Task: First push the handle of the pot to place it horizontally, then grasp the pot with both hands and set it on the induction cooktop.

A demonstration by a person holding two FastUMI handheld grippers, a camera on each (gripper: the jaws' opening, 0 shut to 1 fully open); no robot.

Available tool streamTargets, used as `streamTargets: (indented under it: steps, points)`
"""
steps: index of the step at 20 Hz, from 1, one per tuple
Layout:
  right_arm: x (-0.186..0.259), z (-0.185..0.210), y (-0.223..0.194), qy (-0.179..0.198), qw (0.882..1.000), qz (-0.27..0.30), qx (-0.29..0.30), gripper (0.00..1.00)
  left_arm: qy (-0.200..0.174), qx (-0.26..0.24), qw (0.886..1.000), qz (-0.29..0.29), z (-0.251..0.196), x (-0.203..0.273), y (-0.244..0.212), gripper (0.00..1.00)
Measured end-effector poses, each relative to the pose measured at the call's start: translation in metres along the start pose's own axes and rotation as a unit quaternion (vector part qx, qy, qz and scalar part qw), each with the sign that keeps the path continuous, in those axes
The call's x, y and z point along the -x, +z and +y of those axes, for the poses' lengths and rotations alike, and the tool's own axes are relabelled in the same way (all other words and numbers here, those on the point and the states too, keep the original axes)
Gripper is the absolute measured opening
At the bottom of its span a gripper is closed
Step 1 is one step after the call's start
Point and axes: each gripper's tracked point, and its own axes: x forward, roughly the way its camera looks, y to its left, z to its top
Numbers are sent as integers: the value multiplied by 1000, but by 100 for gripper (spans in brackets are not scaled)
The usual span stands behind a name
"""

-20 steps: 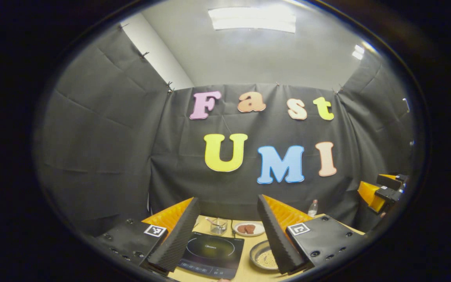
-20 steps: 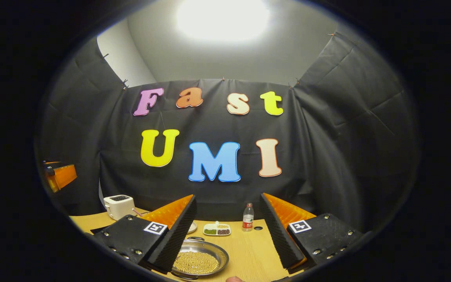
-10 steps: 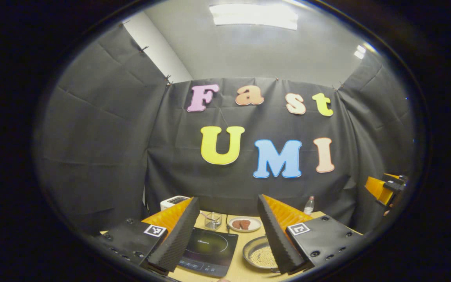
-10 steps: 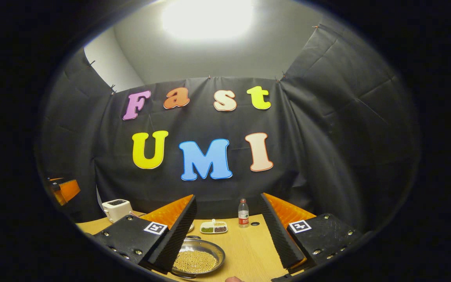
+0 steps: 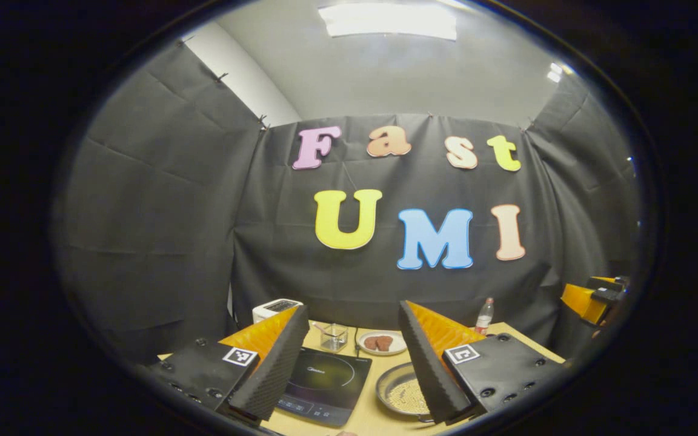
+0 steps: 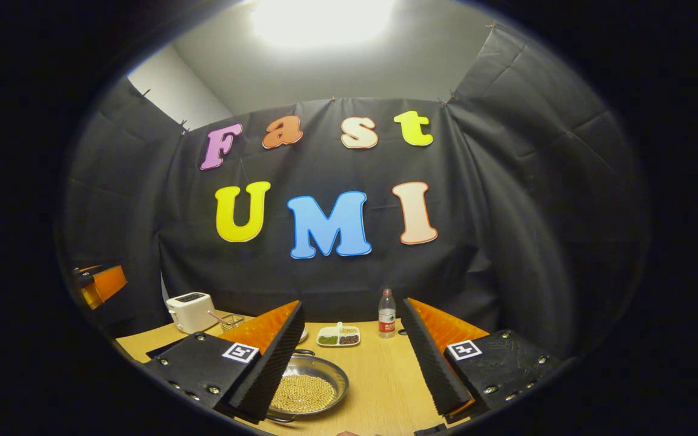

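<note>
In the left gripper view, the left gripper [image 5: 352,363] hangs above the table [image 5: 379,418] with its jaws spread wide and nothing between them or touching them. Through the gap lies the cooktop [image 5: 325,387], dark and flat, and just to its right sits the pot [image 5: 400,396], a shallow metal pan filled with small pale grains, partly hidden behind the right finger. Behind them stand a glass [image 5: 332,337], a plate [image 5: 382,343] with brown pieces, a toaster [image 5: 276,309] and a bottle [image 5: 483,315]. The right gripper [image 5: 591,300] shows far off at the right edge. Against the frames from a second ago, more of the table shows and the toaster has come into sight, so the camera has tipped downward a little; the jaws are as wide as before. In the right gripper view, the right gripper [image 6: 352,363] is likewise wide open, holding and touching nothing. The pot [image 6: 309,390] lies on the table [image 6: 385,387] partly under the left finger, a handle [image 6: 303,352] at its far rim. Beyond are a dish [image 6: 339,336] of beans, the bottle [image 6: 386,313] and the toaster [image 6: 190,312]; the left gripper [image 6: 97,284] sits at the left edge. Compared with earlier, this view also takes in more tabletop, and the pot has not moved from its place beside the cooktop.
</note>
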Motion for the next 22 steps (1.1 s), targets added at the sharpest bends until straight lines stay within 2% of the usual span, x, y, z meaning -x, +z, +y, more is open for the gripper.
streamTargets:
  steps: [4,6,7,8,9,10,11,13,14,15,16,17,18,19,20,22]
  points:
    - [-11,10,-18,20,1000,22,9,96,14,-9,1000,7,2,5,-3,99]
    - [-14,22,-25,31,999,36,4,82,12,-12,1000,5,4,3,0,99]
    - [-16,24,-25,27,999,39,5,82,11,-15,1000,8,8,0,-2,99]
    - [-17,27,-26,28,999,41,4,70,11,-18,1000,9,11,-2,-1,99]
    - [-20,38,-29,33,998,45,6,65,12,-19,1000,7,18,-6,2,99]
    - [-22,47,-31,41,998,50,13,65,13,-17,1000,3,23,-10,6,97]
    - [-22,53,-34,38,998,53,23,65,12,-14,1000,3,28,-11,5,99]
    - [-26,66,-37,51,997,58,27,34,14,-12,1000,2,39,-15,6,99]
    - [-28,79,-43,66,995,68,30,29,17,-12,1000,1,46,-17,7,99]
    - [-24,81,-49,57,995,76,34,29,19,-12,1000,1,53,-20,5,98]
    - [-28,89,-51,69,994,78,33,18,21,-12,1000,0,59,-21,6,98]
    - [-32,96,-52,72,993,84,29,16,23,-12,1000,-1,64,-22,6,97]
    - [-29,111,-59,89,991,93,22,1,26,-13,1000,-1,71,-22,6,97]
    - [-31,125,-65,112,988,102,14,3,26,-15,1000,-2,76,-23,6,96]
    - [-33,132,-69,114,987,114,13,5,28,-16,999,-2,82,-24,6,98]
    - [-32,151,-88,144,979,144,8,1,32,-14,999,-2,92,-27,5,96]
